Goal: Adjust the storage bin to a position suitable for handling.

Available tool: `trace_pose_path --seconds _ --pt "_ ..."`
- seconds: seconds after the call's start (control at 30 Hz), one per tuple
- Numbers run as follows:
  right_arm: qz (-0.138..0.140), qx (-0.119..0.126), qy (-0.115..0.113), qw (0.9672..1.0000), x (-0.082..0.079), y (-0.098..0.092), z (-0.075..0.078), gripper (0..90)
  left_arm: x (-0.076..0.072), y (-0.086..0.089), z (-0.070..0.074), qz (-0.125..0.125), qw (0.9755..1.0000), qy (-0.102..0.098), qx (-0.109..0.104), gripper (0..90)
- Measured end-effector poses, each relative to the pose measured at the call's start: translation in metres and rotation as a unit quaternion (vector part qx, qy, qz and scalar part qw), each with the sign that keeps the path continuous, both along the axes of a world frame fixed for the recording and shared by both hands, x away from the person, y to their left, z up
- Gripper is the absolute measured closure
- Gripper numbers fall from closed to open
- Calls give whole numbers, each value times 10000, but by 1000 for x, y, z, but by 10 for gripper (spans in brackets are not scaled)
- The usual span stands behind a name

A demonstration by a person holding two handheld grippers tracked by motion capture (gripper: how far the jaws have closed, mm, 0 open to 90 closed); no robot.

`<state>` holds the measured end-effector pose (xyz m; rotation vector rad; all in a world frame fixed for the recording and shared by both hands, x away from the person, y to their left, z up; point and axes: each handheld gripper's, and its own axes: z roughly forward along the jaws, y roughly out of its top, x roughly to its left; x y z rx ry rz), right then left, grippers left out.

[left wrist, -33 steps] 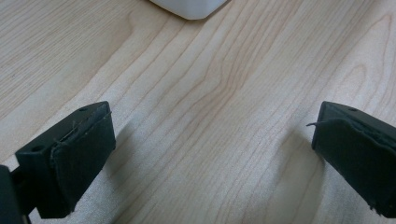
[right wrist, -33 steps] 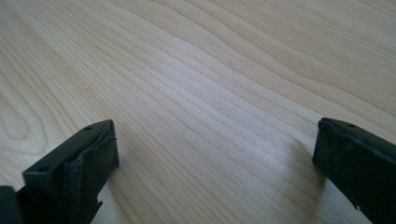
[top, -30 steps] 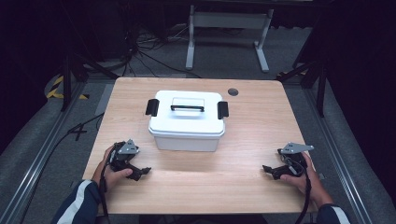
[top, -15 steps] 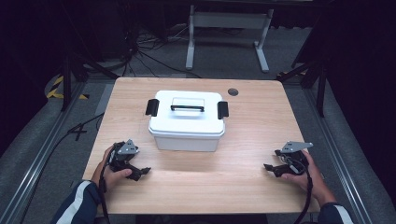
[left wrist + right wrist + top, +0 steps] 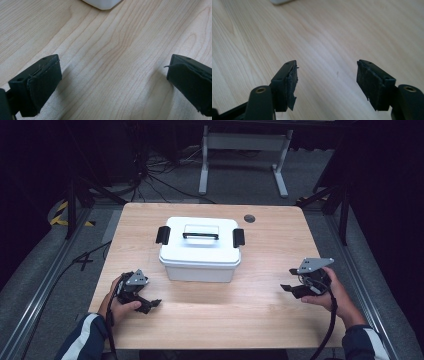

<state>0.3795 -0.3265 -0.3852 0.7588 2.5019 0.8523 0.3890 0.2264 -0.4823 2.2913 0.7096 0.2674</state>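
A white lidded box [image 5: 200,250] with a black handle and black side latches stands in the middle of the wooden table [image 5: 260,310]. My left gripper [image 5: 150,304] rests on the table near the front left, jaws wide apart with only bare wood between them [image 5: 113,75]. My right gripper [image 5: 289,289] is held just above the table at the front right; its jaws have just been closing and now stand partly apart with nothing between them [image 5: 327,80]. A corner of the box [image 5: 102,3] shows at the top of the left gripper view.
A small dark round mark [image 5: 249,218] lies near the table's far right edge. Beyond the table are a white metal stand [image 5: 240,150], cables on the floor and dark frame rails along both sides.
My right gripper has risen off the table and its jaws have narrowed. The left gripper and the box have not moved.
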Motion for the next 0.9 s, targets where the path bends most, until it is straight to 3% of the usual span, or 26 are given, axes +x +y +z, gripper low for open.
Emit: trace_pose_path --seconds 0.2,0.4,0.6,0.67,0.8,0.9 --pt "332 -225 -328 9987 12 23 49 385 0 0 0 -11 10000 8 7 1" --pt "635 -416 -506 9958 28 55 82 402 -1 0 0 25 10000 15 2 1" --pt "942 -610 -616 9918 38 83 96 442 -1 0 0 58 10000 27 3 1" --pt "1151 -699 -641 9888 45 101 104 465 -2 0 0 101 9999 19 -1 1" --pt "1300 -752 -632 9866 51 116 107 494 -3 -1 0 172 9998 -29 -20 3" --pt "1523 -901 -597 9824 58 135 110 520 -5 -1 0 243 9997 -5 16 4"
